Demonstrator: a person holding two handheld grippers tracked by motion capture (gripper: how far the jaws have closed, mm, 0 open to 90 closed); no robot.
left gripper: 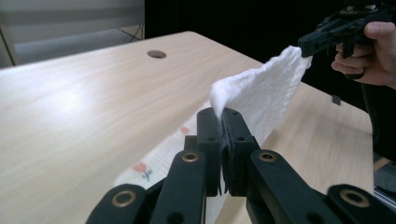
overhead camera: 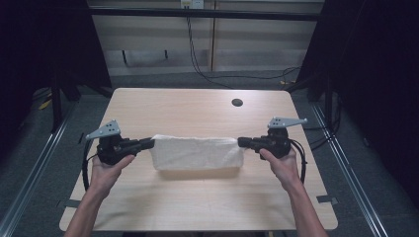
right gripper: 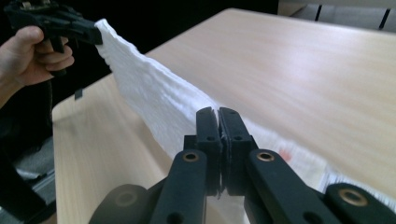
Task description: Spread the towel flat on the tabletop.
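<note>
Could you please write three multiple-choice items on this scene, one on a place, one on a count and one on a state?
1. Where is the white towel?
A. stretched between the two claws over the table
B. folded beside the round hole
C. on the floor

2. How many round holes does the tabletop show?
A. none
B. one
C. three

3. How does the left claw stand?
A. wide open
B. shut on nothing
C. shut on a corner of the towel

Answers:
1 A, the left claw and the right claw each pinch one end.
2 B, one dark hole lies near the far edge.
3 C, cloth comes out from between its closed jaws.
</note>
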